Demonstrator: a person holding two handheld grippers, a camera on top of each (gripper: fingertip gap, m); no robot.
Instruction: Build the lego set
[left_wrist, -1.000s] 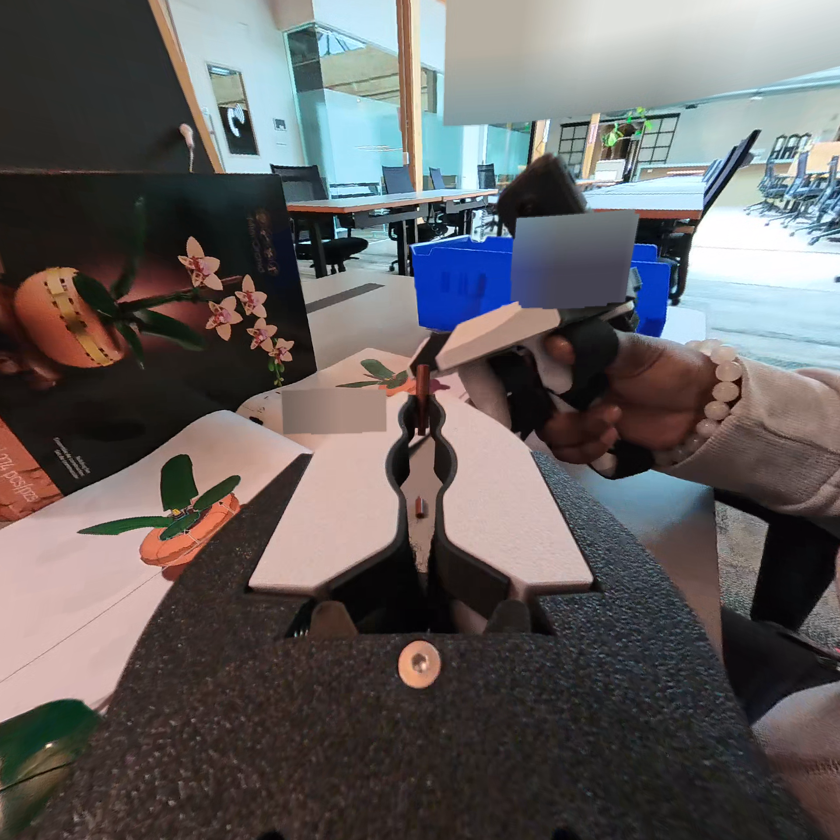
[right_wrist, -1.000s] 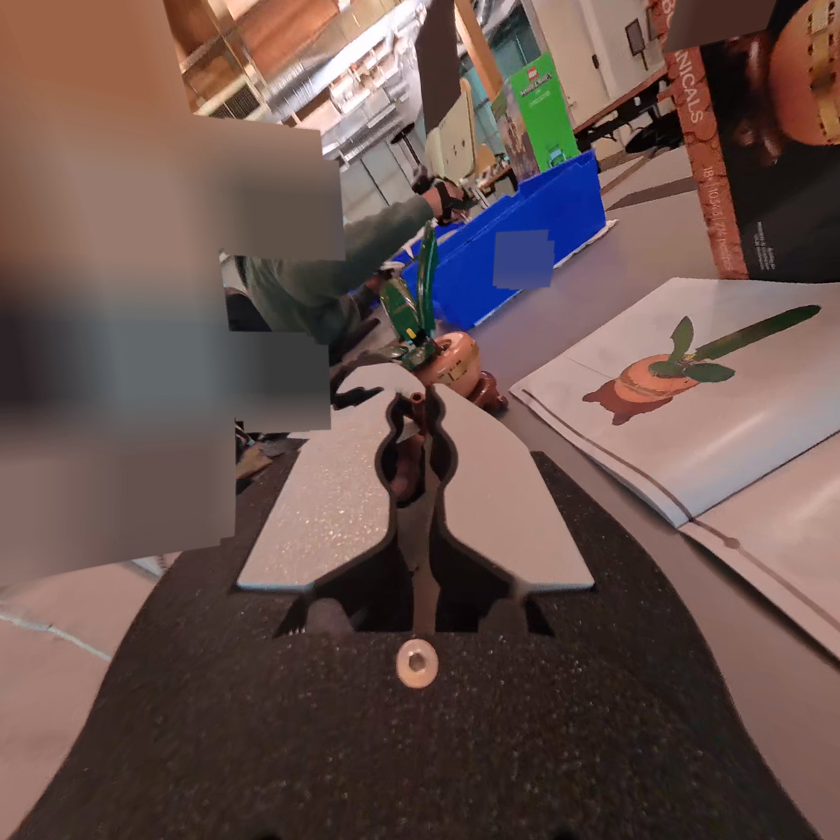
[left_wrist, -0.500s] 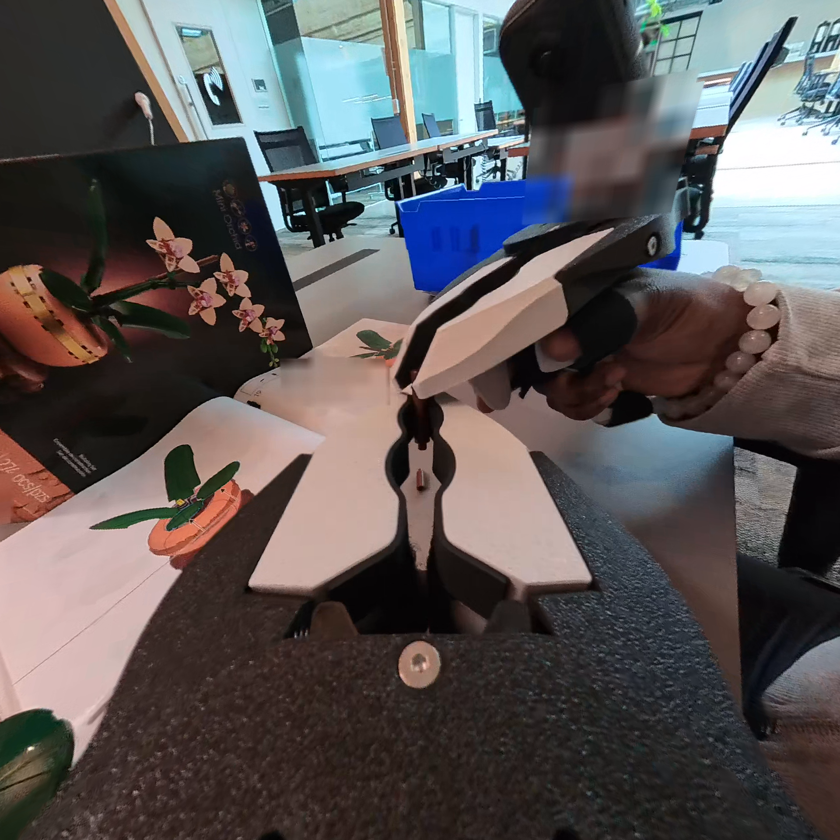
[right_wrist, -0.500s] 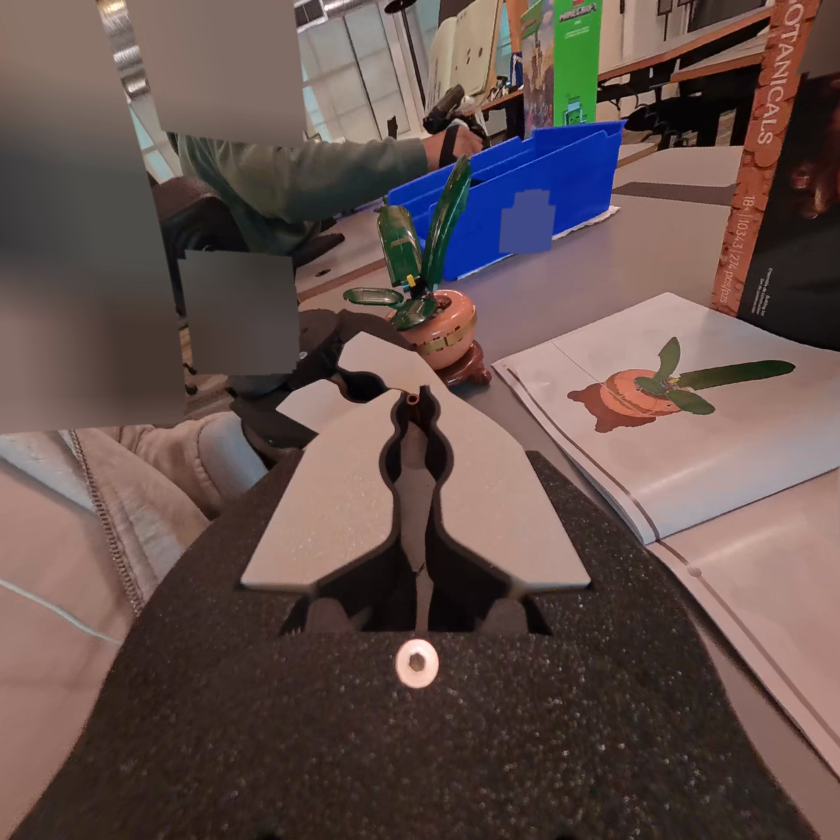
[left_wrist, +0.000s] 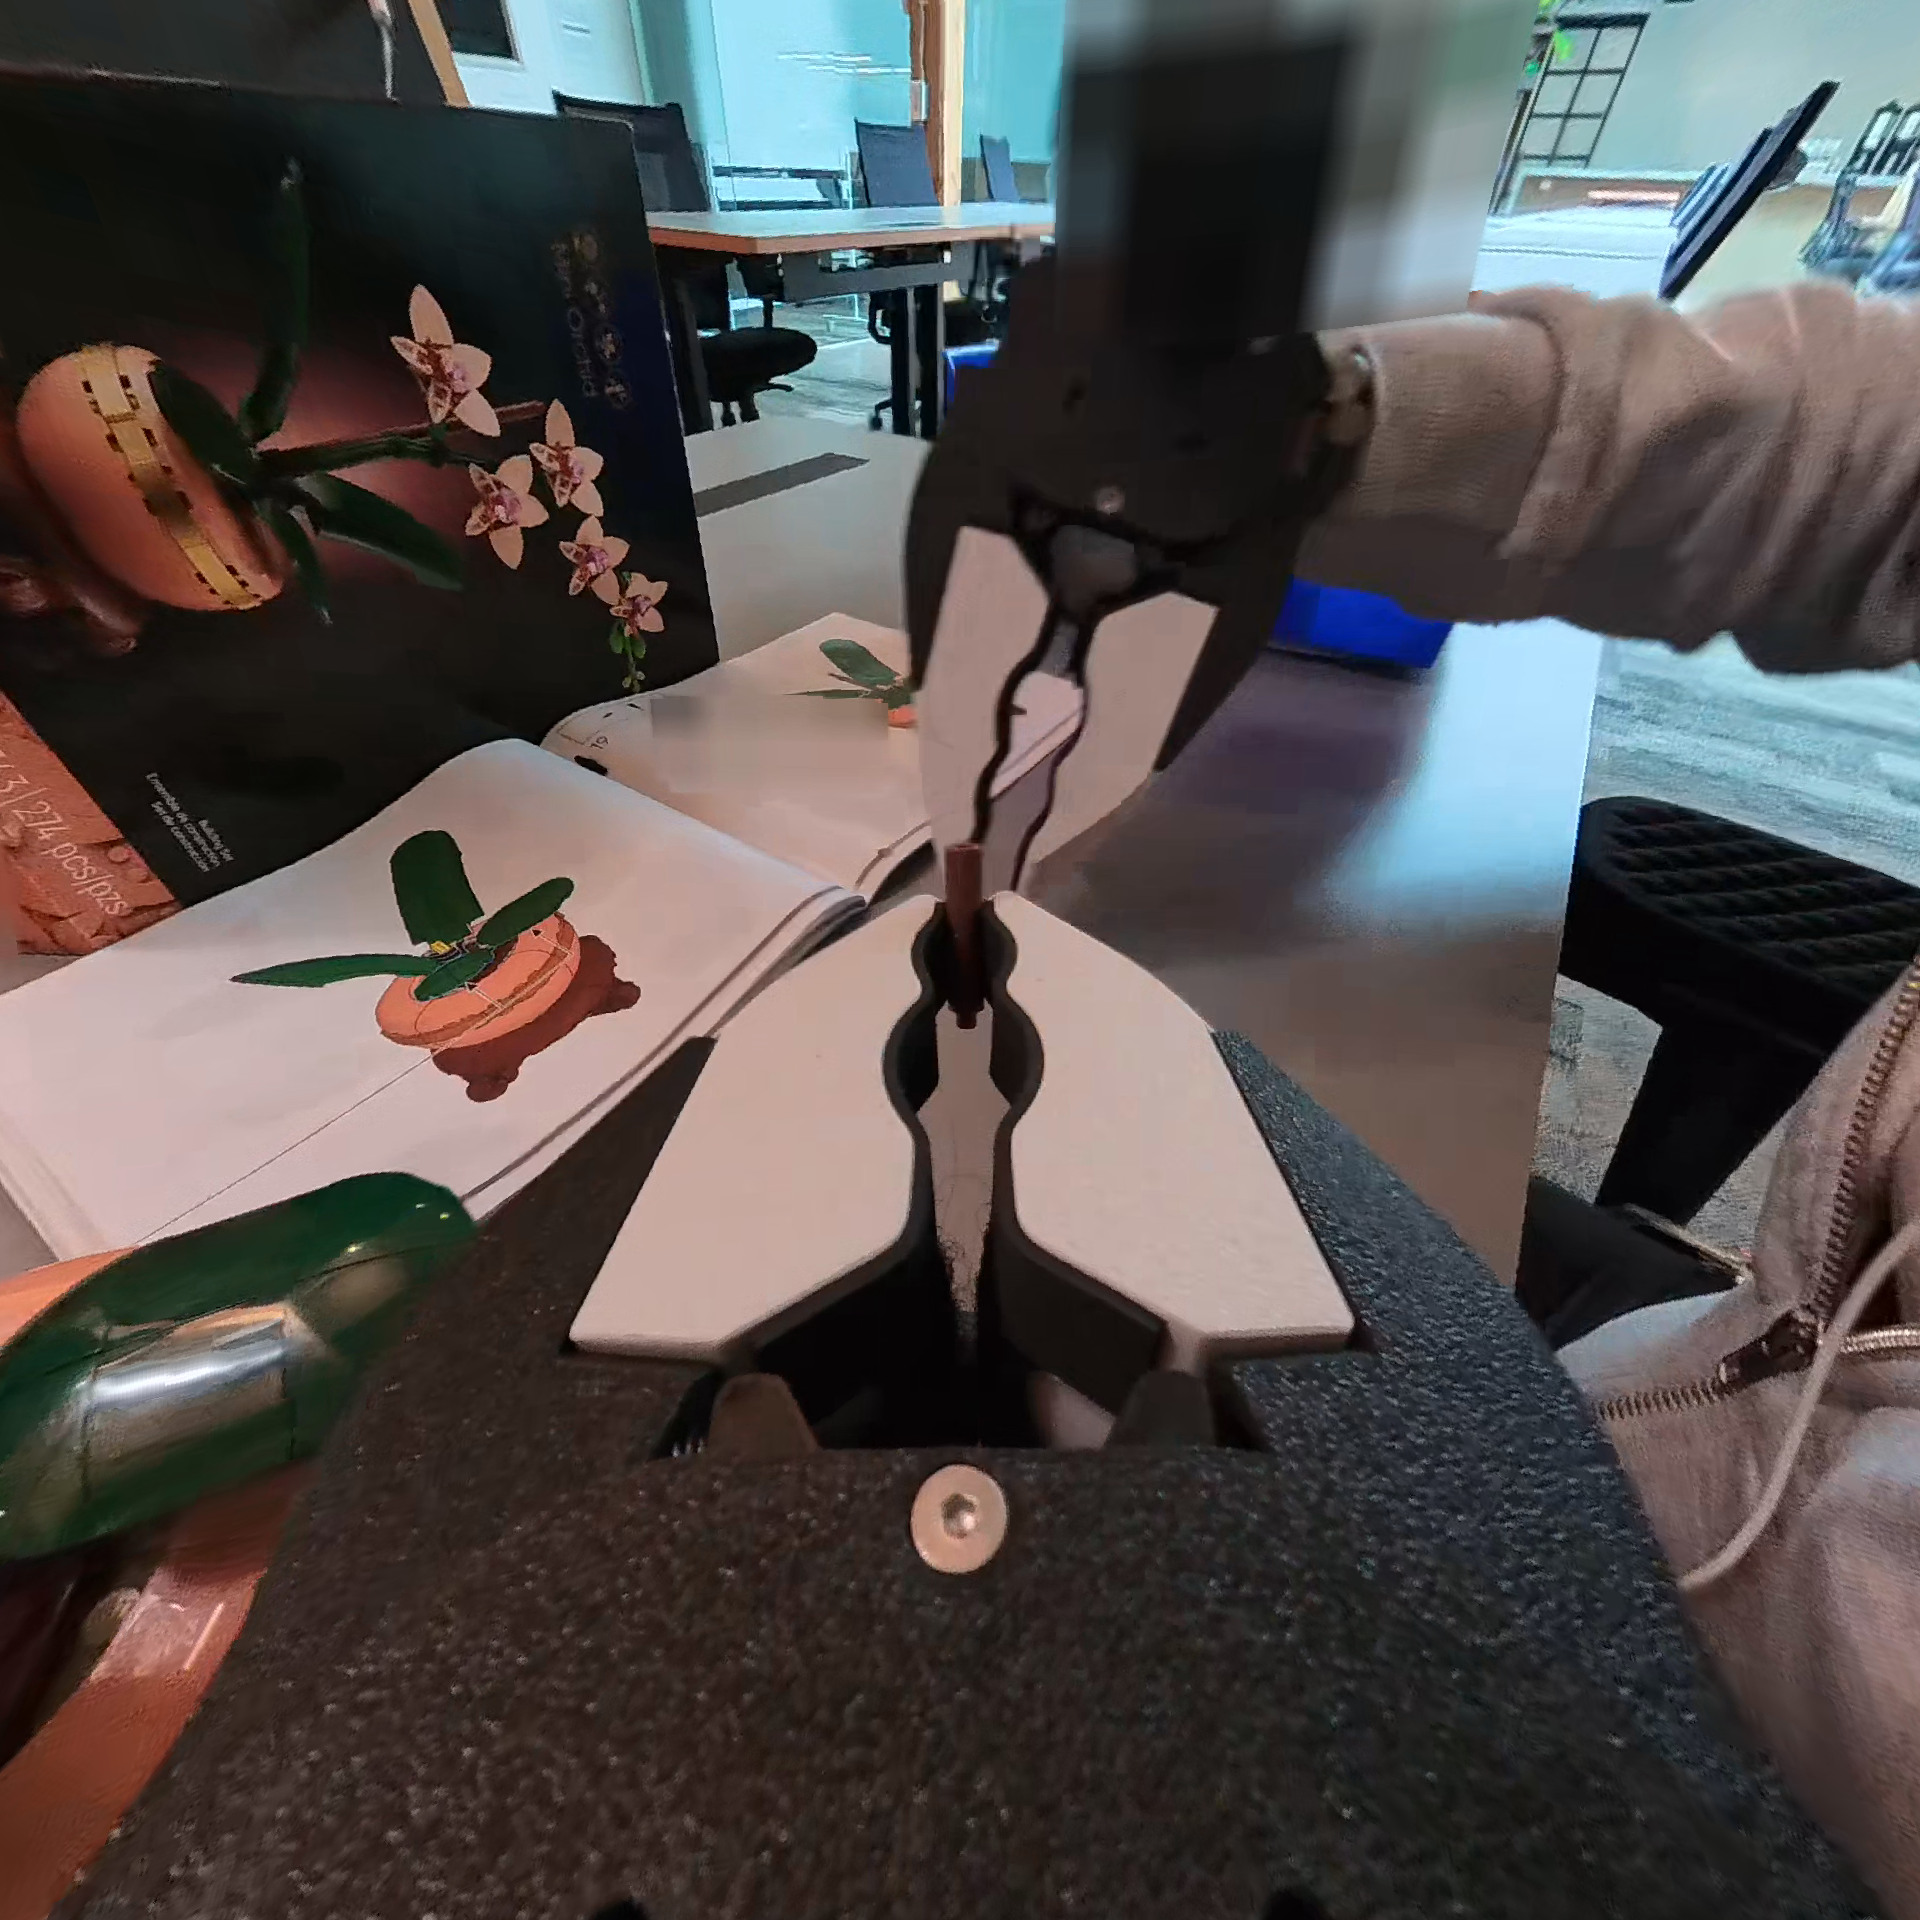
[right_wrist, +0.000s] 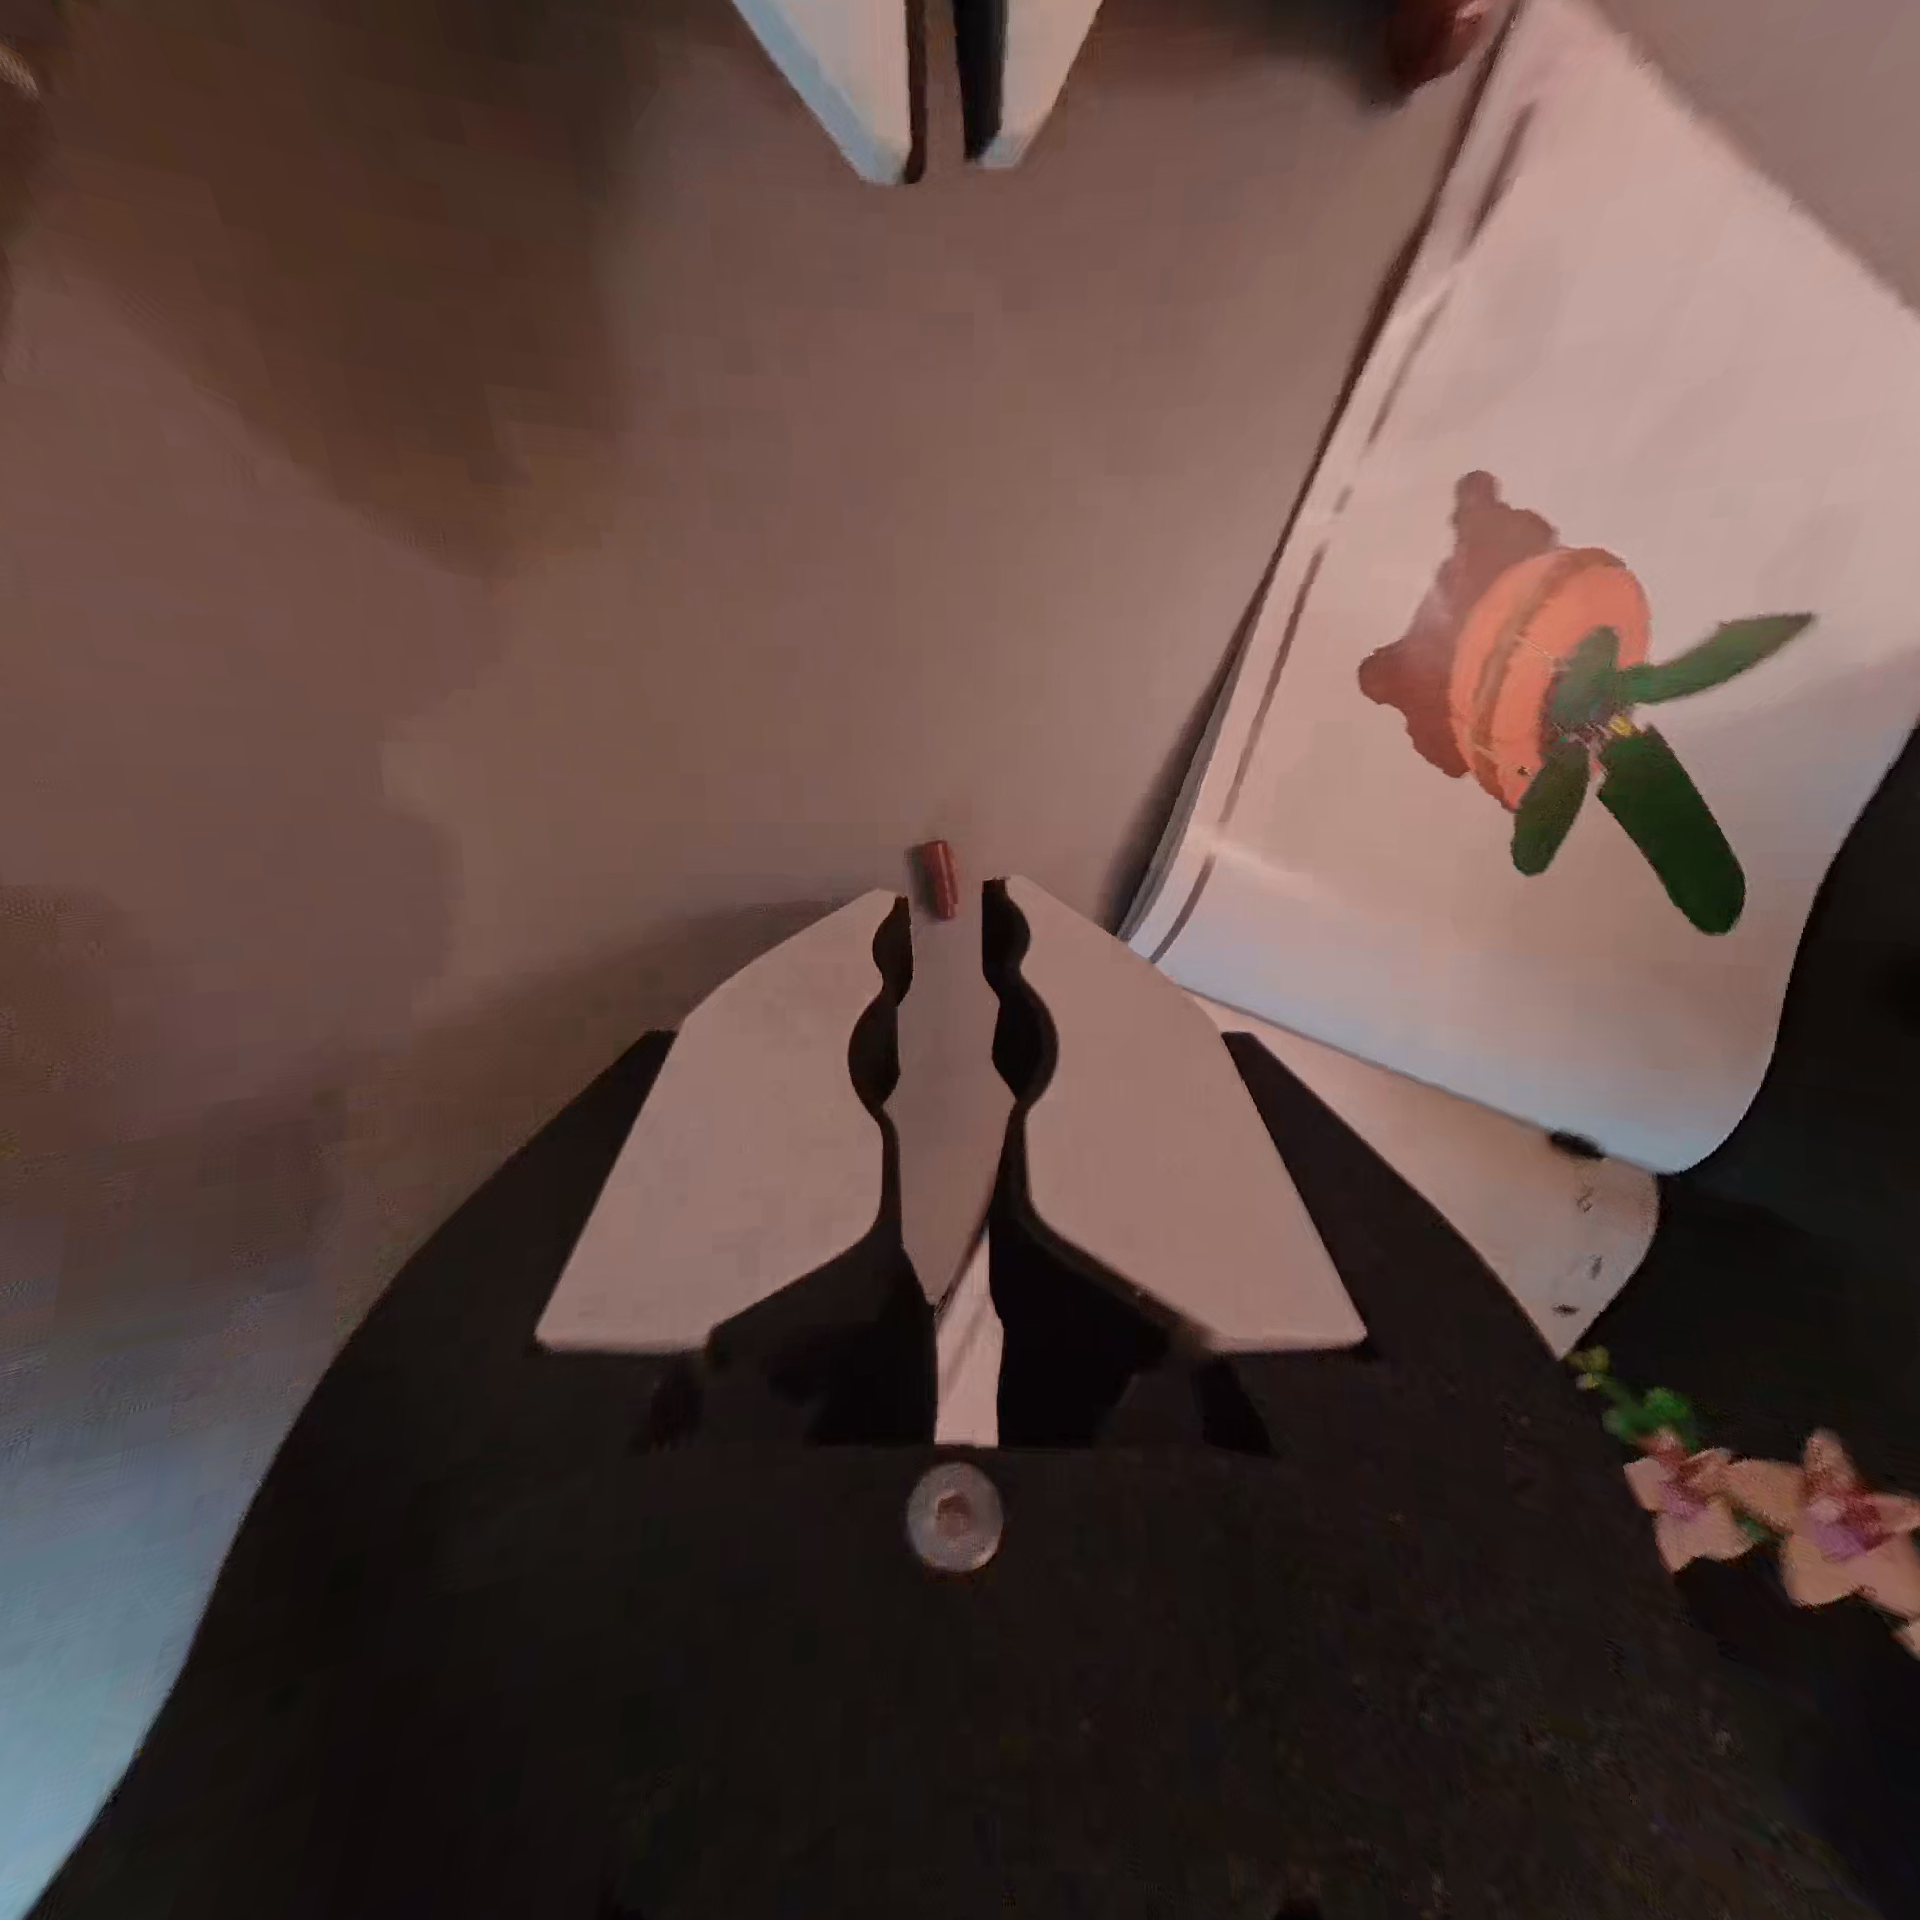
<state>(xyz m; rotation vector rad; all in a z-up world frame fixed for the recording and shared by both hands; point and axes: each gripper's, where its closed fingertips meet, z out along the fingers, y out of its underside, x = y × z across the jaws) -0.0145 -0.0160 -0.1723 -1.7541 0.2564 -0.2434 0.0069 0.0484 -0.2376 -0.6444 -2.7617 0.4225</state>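
My left gripper (left_wrist: 964, 914) is shut on a thin brown rod (left_wrist: 961, 935) that stands upright between its tips. My right gripper (left_wrist: 982, 831) hangs just beyond that rod and points down at the grey table (left_wrist: 1299, 883). In the right wrist view my right gripper (right_wrist: 945, 888) is open a little. A short brown piece (right_wrist: 935, 878) sits at its tips against the left finger. I cannot tell whether this piece touches the table. The left gripper's tips (right_wrist: 940, 104) show at the top of that view. The built pot with green leaves (left_wrist: 208, 1351) is at my lower left.
The open instruction booklet (left_wrist: 364, 987) lies left of the grippers and also shows in the right wrist view (right_wrist: 1507, 727). The dark set box (left_wrist: 312, 468) stands behind it. A blue bin (left_wrist: 1351, 623) sits farther back. A black chair (left_wrist: 1714, 935) is at the right.
The right gripper has swung from level to pointing down at the table beyond the left gripper's tips, and its fingers have parted. The left gripper still holds the rod and sits nearer the pot.
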